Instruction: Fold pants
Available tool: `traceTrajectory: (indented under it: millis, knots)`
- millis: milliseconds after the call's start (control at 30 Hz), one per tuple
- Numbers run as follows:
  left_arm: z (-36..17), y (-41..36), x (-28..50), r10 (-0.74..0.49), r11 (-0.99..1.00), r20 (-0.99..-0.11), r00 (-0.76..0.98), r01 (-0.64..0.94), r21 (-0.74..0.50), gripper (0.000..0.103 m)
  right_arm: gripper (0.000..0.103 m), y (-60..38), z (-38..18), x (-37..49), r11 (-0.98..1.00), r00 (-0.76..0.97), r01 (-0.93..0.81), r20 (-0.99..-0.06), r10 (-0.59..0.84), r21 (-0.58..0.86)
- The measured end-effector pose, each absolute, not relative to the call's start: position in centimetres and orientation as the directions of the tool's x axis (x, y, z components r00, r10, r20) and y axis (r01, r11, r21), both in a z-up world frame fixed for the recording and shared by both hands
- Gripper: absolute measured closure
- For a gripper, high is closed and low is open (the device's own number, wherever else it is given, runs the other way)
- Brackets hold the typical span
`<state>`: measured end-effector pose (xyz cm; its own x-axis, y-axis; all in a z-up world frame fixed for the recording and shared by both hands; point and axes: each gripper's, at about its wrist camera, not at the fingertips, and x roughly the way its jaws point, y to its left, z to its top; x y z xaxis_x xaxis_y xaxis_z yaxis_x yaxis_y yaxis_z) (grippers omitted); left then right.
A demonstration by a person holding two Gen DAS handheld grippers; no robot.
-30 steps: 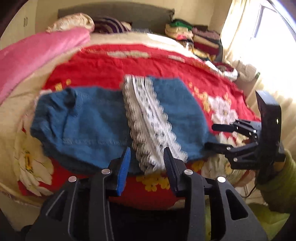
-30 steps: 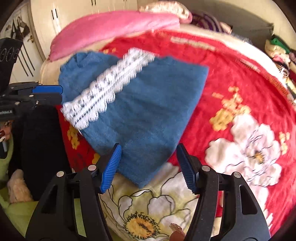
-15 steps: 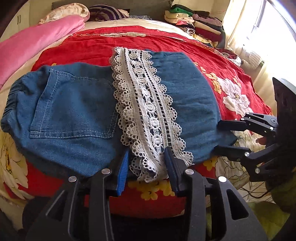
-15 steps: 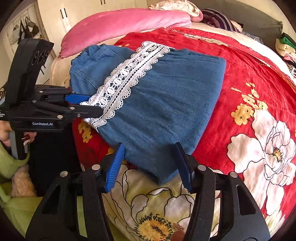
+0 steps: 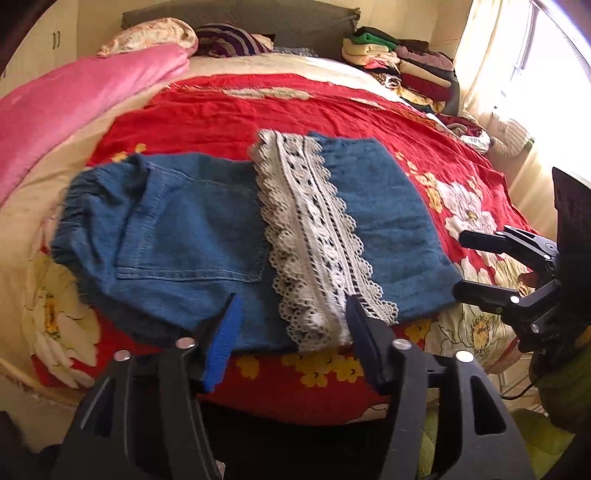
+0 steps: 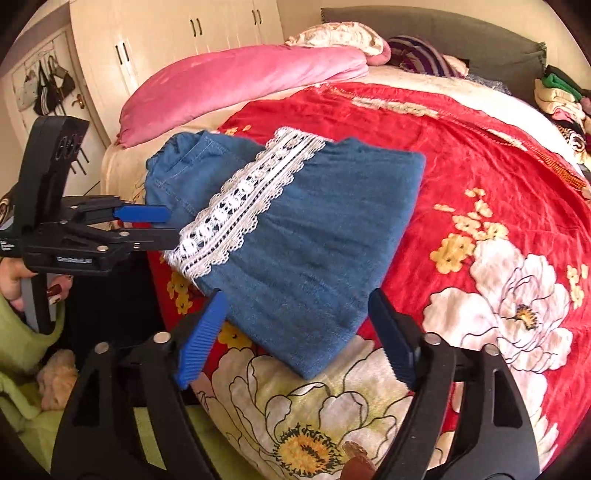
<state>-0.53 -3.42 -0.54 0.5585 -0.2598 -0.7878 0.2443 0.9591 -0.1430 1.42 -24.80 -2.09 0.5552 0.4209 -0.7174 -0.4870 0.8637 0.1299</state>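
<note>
From my left wrist camera I see the folded blue denim pants (image 5: 207,236) from their near edge: a stitched patch pocket and a gathered elastic waistband on the left, which the other camera shows only as a sliver. The right wrist camera instead gives me the plain denim panel (image 6: 317,251) and its near corner, plus cream wardrobe doors (image 6: 177,40) and bags hanging on a door (image 6: 48,85).

A band of white openwork lace with scalloped edges (image 5: 314,236) runs across the top layer. The pants lie flat on a red velvety bedspread printed with white and yellow flowers (image 5: 229,107), near the bed's front edge.

My left gripper (image 5: 291,325) is opening; its ribbed blue pads flank the near end of the lace and do not press on it. My right gripper (image 6: 295,317) is also opening, its pads standing on either side of the denim corner, clear of the cloth. Each camera catches the other gripper from the side, jaws parted.

A glossy pink quilt roll (image 6: 240,85) lies along the bed's far side, a grey padded headboard (image 5: 258,18) behind it, and stacked folded clothes (image 5: 399,62) sit beside a bright curtained window (image 5: 517,74).
</note>
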Motion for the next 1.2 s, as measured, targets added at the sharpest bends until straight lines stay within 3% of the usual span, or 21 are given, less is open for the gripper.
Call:
traceTrajectory:
  millis: [200,233,433,1200]
  knots:
    - [1.4,-1.9,-1.2,-0.232,0.969,-0.763,0.604,0.210,-0.129,0.024,0.014,-25.8,-1.0,1.5,0.883,0.594,-0.450,-0.694,0.406,0.131]
    - [1.6,-1.6,-1.2,-0.228,0.971,-0.759,0.609,0.203,-0.129,0.018,0.012,-25.8,-0.8,1.5,0.887,0.601,-0.445,-0.692,0.400,0.126]
    - [3.1,0.2,-1.6,-0.202,0.979,-0.737,0.645,0.150,-0.137,0.009,0.011,-25.9,0.0,1.3,0.891,0.620,-0.442,-0.682,0.388,0.105]
    - [2.2,9.3,-2.5,-0.052,0.993,-0.767,0.640,-0.045,-0.105,0.008,0.009,-19.2,5.7,6.3,0.835,0.609,-0.541,-0.638,0.471,0.100]
